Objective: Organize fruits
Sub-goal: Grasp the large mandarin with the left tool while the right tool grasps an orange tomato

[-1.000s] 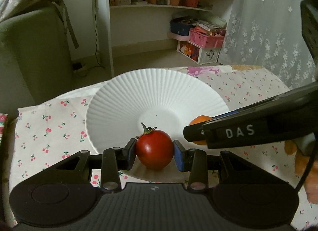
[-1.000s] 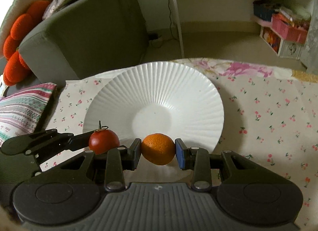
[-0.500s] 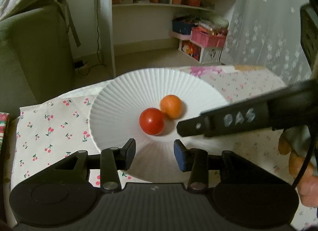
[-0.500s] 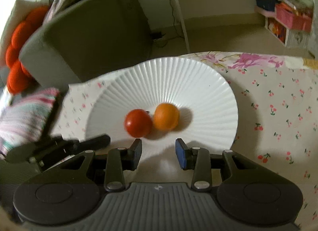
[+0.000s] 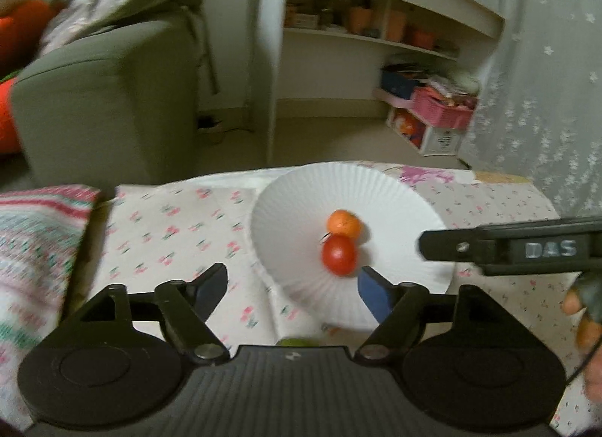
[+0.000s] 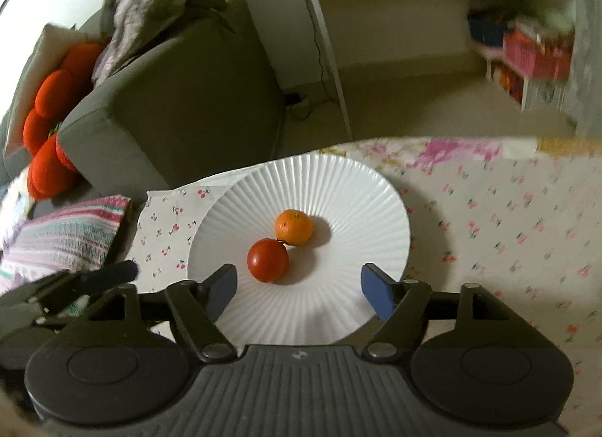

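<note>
Both claws are hanging wide open and empty over the cherry-print tablecloth (image 6: 508, 233) covering the surface: the left claw (image 5: 291, 288) and the right claw (image 6: 299, 290), whose side is showing white letters "DAS" in the left wrist view. Just ahead of the right claw's fingers, a red tomato (image 6: 268, 261) and a small orange (image 6: 294, 227) are sitting touching each other on the ribbed white plate (image 6: 361, 203), the orange lying farther away.

One tomato (image 6: 268, 262), one orange (image 6: 294, 227), one plate (image 6: 338, 188)
</note>
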The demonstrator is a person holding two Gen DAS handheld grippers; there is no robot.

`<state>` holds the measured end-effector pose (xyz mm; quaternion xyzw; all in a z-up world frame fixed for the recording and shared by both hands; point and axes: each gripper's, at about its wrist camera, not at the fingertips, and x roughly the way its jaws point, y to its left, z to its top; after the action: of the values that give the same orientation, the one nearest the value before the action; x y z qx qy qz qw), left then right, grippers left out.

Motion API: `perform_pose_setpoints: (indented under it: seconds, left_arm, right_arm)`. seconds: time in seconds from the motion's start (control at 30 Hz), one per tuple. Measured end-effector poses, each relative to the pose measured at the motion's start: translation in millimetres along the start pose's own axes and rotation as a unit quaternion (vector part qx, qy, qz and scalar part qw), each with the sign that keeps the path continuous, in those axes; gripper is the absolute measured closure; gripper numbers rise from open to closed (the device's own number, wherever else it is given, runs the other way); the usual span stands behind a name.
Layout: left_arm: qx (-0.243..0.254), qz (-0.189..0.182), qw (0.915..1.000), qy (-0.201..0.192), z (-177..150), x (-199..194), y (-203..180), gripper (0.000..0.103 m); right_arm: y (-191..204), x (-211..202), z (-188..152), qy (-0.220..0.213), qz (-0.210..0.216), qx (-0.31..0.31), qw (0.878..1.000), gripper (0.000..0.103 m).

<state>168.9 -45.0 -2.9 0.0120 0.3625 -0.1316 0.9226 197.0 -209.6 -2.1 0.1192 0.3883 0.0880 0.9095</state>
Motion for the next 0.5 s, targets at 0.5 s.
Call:
perform_pose_setpoints:
  seconds: [0.5]
  left_arm:
    - [-0.052, 0.013, 0.9985, 0.008, -28, -54, 21, 0.018]
  right_arm:
    - [28, -66, -30, -0.046, 0.039, -0.062, 0.996, 0.005]
